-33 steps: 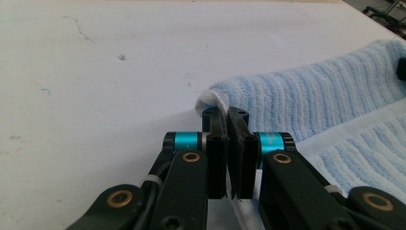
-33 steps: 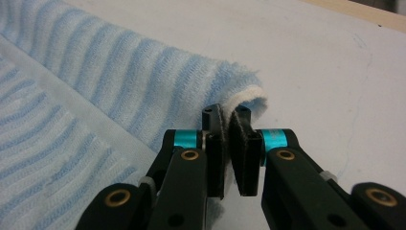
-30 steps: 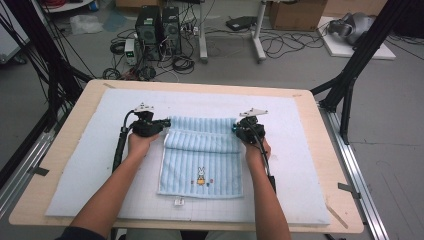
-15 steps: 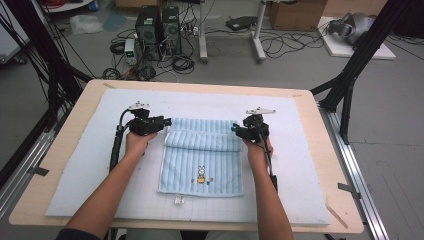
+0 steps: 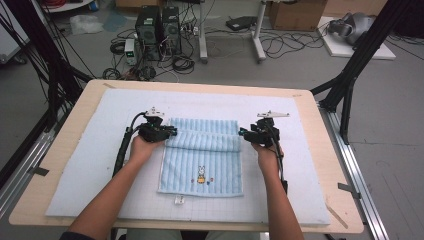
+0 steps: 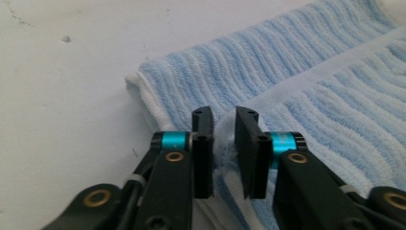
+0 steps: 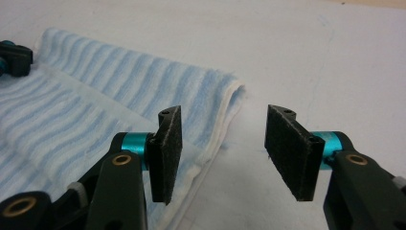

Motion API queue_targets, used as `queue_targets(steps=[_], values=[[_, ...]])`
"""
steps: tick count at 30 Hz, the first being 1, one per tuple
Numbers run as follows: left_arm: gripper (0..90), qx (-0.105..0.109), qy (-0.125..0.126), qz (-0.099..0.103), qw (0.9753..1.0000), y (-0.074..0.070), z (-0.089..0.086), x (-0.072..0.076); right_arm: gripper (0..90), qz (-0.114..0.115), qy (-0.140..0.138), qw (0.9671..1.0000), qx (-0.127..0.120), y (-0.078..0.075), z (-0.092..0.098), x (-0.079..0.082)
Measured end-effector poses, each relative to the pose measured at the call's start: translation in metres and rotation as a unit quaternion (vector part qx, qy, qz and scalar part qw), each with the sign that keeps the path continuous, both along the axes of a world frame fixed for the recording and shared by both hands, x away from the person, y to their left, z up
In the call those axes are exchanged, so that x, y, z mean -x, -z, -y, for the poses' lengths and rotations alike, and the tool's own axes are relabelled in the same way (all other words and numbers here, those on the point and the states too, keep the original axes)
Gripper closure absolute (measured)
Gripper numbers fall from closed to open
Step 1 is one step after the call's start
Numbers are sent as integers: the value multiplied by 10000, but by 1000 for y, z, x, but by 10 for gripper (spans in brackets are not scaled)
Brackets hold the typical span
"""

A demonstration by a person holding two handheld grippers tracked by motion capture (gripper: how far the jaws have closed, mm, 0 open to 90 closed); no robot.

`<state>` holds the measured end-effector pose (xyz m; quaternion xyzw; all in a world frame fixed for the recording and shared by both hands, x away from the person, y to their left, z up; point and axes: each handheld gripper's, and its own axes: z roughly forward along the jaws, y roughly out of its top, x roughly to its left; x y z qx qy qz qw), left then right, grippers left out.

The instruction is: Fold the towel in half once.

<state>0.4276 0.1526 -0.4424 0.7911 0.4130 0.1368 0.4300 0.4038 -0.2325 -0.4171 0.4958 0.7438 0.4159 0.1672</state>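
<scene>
Towel (image 5: pixel 202 152), pale blue with ribbed stripes and a small printed figure near its close edge, lies in the middle of a white mat (image 5: pixel 90 150) that covers most of the wooden worktop (image 5: pixel 325 150). Its far edge is folded toward the person, so a doubled band runs across the far end, with white hems showing at both sides. The left tool (image 5: pixel 167 132) sits at the left end of that band; in the left gripper view its jaws stand close together with a bunched bit of the towel's hem (image 6: pixel 225 143) pinched between them. The right tool (image 5: pixel 245 133) sits at the right end of the band; in the right gripper view its jaws stand wide apart with nothing between them, the left jaw over the towel's right hem (image 7: pixel 218 139) and the right jaw over bare mat (image 7: pixel 311 62) just beside it. Both hands rest low on the mat, forearms coming in from the near edge. Bare mat lies open on all sides of the towel, widest to the left and right. Beyond the worktop's far edge, computer towers (image 5: pixel 157 25) and loose cables (image 5: pixel 280 45) lie on the floor.
</scene>
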Motion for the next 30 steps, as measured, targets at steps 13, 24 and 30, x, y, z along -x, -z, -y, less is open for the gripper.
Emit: queue_targets(steps=[13,24,30], values=[[858,722,149,241,9970,-9,-18,26,691,-412,-492,9977,203,16,-16,-4],[858,1053,356,339,9932,-18,-23,54,882,-137,-762,9958,493,3,-18,18],[858,1145,402,357,9920,-19,-26,71,885,140,-806,9961,325,-4,-16,37]])
